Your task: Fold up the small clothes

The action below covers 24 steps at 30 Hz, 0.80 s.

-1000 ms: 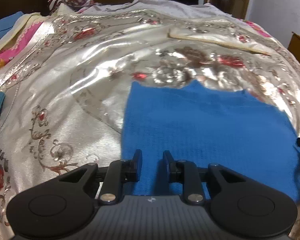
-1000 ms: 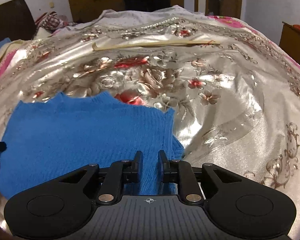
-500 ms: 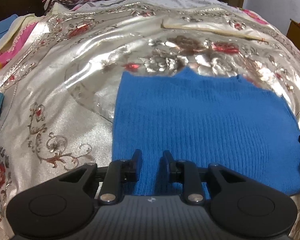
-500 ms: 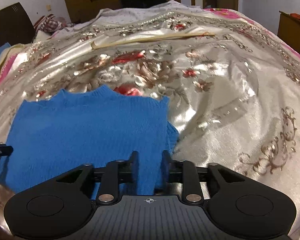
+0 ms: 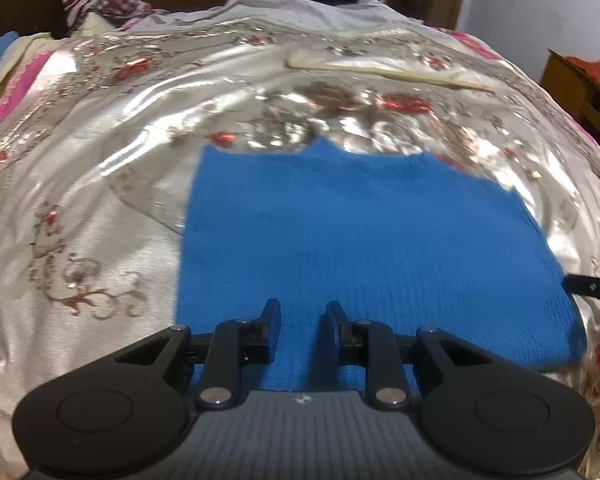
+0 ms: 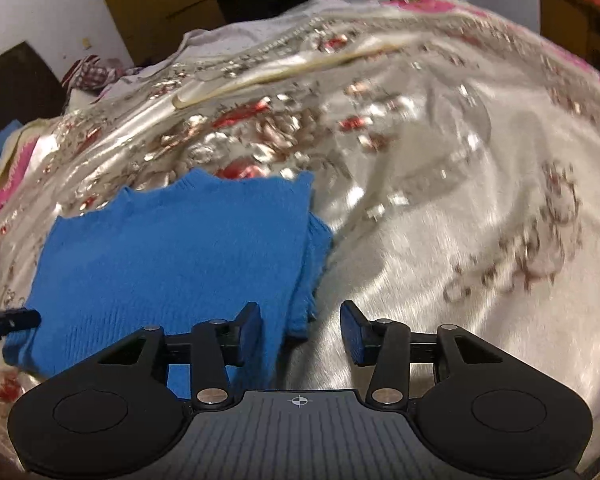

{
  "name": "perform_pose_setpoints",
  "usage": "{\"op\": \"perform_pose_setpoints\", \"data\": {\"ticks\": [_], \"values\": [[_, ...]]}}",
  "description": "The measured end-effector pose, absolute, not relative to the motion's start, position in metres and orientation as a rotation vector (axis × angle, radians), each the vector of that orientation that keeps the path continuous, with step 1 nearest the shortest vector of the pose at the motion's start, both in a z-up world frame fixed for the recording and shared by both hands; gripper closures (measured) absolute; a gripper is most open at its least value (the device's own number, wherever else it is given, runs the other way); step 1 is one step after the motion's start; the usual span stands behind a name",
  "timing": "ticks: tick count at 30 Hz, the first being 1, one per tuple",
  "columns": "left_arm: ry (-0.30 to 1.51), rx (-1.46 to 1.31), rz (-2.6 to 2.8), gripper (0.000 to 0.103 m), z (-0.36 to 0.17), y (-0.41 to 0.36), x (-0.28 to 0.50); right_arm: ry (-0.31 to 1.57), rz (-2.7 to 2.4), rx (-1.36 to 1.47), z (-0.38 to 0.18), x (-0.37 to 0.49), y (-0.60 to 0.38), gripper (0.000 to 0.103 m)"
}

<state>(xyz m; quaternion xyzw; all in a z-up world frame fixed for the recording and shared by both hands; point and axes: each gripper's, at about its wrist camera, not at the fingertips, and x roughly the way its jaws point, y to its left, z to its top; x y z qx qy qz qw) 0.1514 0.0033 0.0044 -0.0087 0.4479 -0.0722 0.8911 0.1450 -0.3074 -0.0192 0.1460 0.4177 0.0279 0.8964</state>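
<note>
A small blue knitted sweater (image 5: 352,240) lies flat and folded on a shiny floral bedspread (image 5: 100,184). My left gripper (image 5: 302,312) sits over the sweater's near edge with its jaws a small gap apart, holding nothing. In the right wrist view the sweater (image 6: 172,256) fills the left half, a folded sleeve layer sticking out at its right edge. My right gripper (image 6: 300,320) is wide open over that near right edge and empty. Each view shows the other gripper's fingertip at the sweater's side.
A cream folded cloth (image 5: 384,68) lies further back on the bed. Pink and blue bedding (image 5: 8,80) is piled at the left. A wooden cabinet (image 5: 580,92) stands at the right. A dark wardrobe and door are behind the bed.
My right gripper's jaws have opened wide and it has swung right and tilted. My left gripper's jaws have parted slightly. The sweater now lies flat, released at its near edge.
</note>
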Motion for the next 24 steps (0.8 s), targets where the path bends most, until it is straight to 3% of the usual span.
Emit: {"op": "perform_pose_setpoints", "data": {"ticks": [17, 19, 21, 24], "values": [[0.936, 0.006, -0.162, 0.072, -0.005, -0.012, 0.154, 0.877, 0.166, 0.611, -0.06, 0.188, -0.316, 0.054], [0.93, 0.011, -0.165, 0.072, -0.006, -0.012, 0.153, 0.875, 0.168, 0.589, -0.057, 0.188, -0.312, 0.061], [0.936, 0.02, -0.169, 0.072, -0.01, -0.012, 0.154, 0.881, 0.177, 0.607, -0.052, 0.183, -0.313, 0.076], [0.933, 0.032, -0.175, 0.072, -0.015, -0.012, 0.153, 0.855, 0.197, 0.632, -0.034, 0.178, -0.315, 0.083]]}}
